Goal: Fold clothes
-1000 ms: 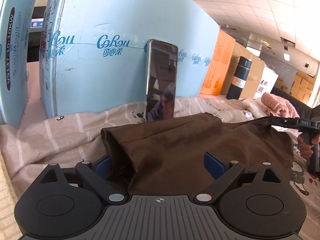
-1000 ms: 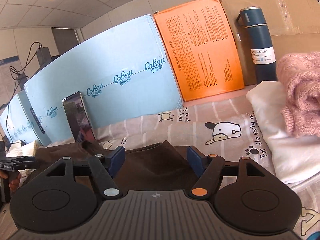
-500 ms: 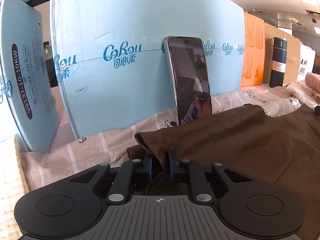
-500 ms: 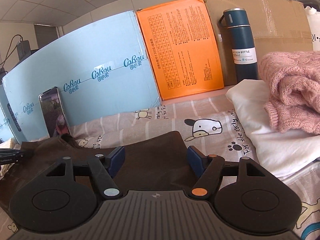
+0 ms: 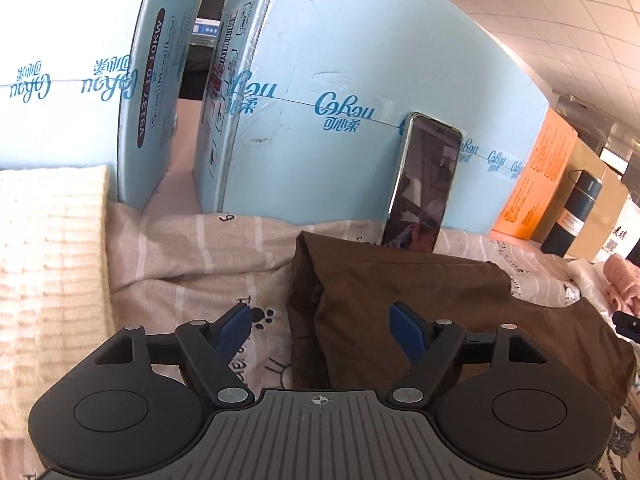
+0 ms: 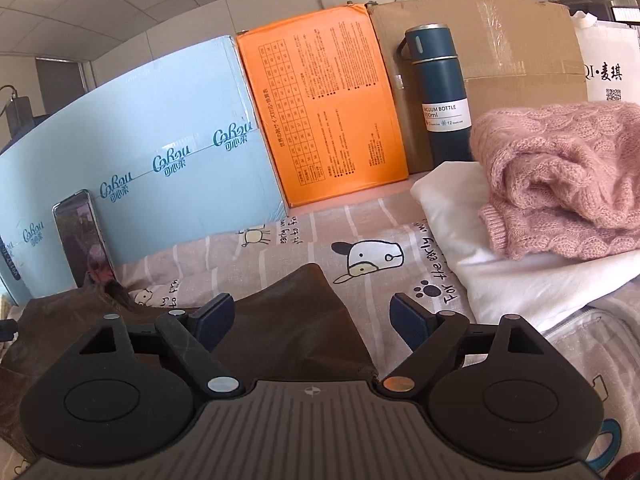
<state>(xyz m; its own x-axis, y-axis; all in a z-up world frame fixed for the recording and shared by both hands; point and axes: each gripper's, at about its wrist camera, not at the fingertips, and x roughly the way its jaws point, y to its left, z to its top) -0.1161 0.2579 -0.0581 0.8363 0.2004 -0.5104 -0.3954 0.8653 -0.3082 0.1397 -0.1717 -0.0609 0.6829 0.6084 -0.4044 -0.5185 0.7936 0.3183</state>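
Between both spread tools: brown garment (image 5: 420,312) on the bedsheet (image 5: 224,248).
Left gripper (image 5: 320,326) and right gripper (image 6: 310,320) released, grasping nothing.

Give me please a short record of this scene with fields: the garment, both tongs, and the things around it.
garment: brown cloth garment, partly folded, lying on the striped cartoon-print bedsheet
left tongs: open, nothing held, above the garment's left folded edge
right tongs: open, nothing held, above the garment's right corner
phone: black smartphone upright, leaning on the light blue carton
behind: orange carton, dark blue vacuum bottle
right side: pink knitted sweater on white folded cloth
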